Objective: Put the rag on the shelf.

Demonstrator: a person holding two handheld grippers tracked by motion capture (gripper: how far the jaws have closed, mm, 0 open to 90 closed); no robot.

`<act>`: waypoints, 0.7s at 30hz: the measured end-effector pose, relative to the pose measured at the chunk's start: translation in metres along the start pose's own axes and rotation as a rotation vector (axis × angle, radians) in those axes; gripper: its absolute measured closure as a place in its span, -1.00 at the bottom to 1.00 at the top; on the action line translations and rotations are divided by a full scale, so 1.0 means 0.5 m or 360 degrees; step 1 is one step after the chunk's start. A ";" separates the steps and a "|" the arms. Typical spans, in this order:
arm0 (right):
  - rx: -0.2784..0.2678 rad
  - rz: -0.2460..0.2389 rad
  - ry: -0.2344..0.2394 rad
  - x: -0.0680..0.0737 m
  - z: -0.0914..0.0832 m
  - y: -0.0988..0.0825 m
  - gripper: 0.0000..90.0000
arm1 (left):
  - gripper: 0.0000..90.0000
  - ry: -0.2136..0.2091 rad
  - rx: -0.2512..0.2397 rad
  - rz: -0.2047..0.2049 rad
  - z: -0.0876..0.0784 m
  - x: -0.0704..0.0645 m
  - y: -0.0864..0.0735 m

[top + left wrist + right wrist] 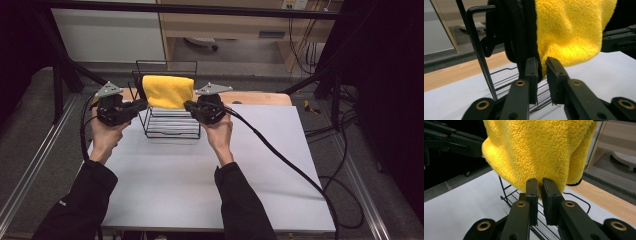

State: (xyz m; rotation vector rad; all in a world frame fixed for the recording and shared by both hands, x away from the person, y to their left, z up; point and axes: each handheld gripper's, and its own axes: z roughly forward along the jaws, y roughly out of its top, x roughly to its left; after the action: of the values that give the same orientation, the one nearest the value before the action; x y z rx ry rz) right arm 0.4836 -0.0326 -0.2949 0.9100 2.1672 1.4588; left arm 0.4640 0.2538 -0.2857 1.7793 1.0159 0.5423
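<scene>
A fluffy yellow cloth (pixel 167 91) with a black trimmed edge hangs over the top bar of a black wire rack (pixel 172 125) at the back of the white table. My left gripper (pixel 142 104) comes in level from the left, and its tips (pixel 542 66) pinch the cloth's (pixel 571 32) lower corner beside the rack's upright rod (pixel 477 45). From the right, my right gripper (pixel 189 106) has its jaws (pixel 540 185) nearly together on the lower edge of the cloth (pixel 536 150). Rack wires (pixel 507 192) lie below it.
The white tabletop (pixel 200 175) stretches toward the person in front of the rack. A wooden strip (pixel 260 97) runs along its far edge. A thick black cable (pixel 280 155) trails from the right gripper across the table. Black frame posts (pixel 57 85) stand at the sides.
</scene>
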 end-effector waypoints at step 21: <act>0.0001 0.0003 0.0084 -0.020 -0.136 -0.025 -0.27 | -0.43 -0.0031 0.0166 0.0109 -0.042 -0.011 -0.073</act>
State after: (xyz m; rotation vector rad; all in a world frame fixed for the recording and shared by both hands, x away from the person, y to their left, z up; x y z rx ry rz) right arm 0.4449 -0.0888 -0.2802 0.8837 2.2051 1.4994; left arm 0.4312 0.2667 -0.3093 1.9138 0.9883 0.5212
